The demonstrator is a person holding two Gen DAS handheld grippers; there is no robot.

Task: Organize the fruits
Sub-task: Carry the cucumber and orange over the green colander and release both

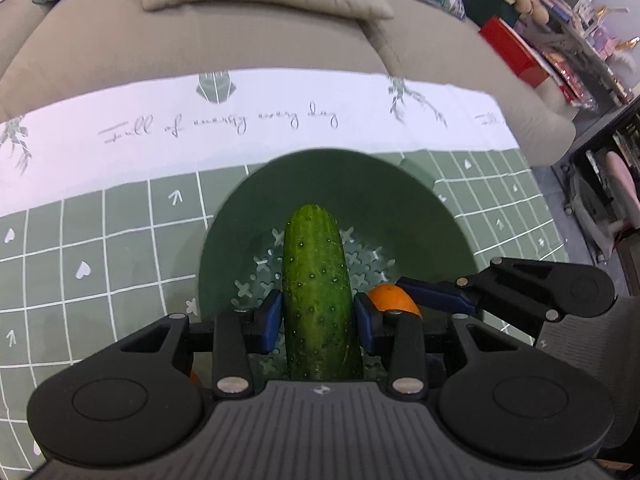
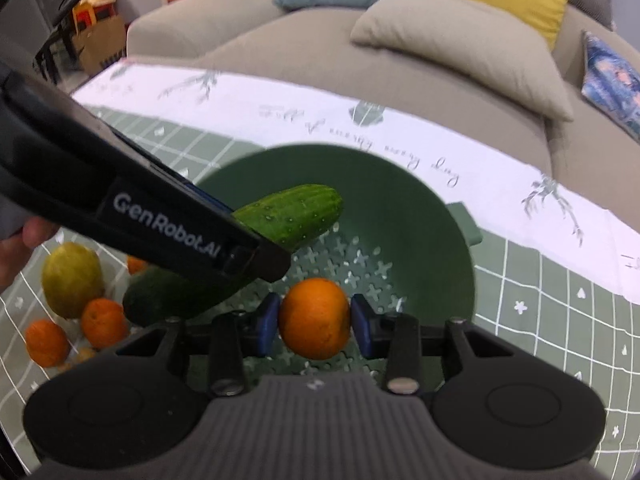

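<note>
My left gripper (image 1: 318, 318) is shut on a green cucumber (image 1: 316, 284) and holds it above the green colander bowl (image 1: 256, 208). From the right wrist view the same cucumber (image 2: 296, 214) pokes out over the bowl (image 2: 404, 200) past the left gripper's black finger. My right gripper (image 2: 314, 320) is shut on an orange (image 2: 314, 318), also over the bowl, just right of the cucumber. The orange (image 1: 394, 298) and the right gripper's blue pads show at the right of the left wrist view.
Left of the bowl on the green checked tablecloth (image 2: 560, 300) lie a yellow-green fruit (image 2: 72, 278), two oranges (image 2: 102, 322) (image 2: 46, 342) and smaller fruit. A beige sofa (image 1: 200, 48) with cushions stands right behind the table. A person's hand (image 2: 24, 240) shows at the left edge.
</note>
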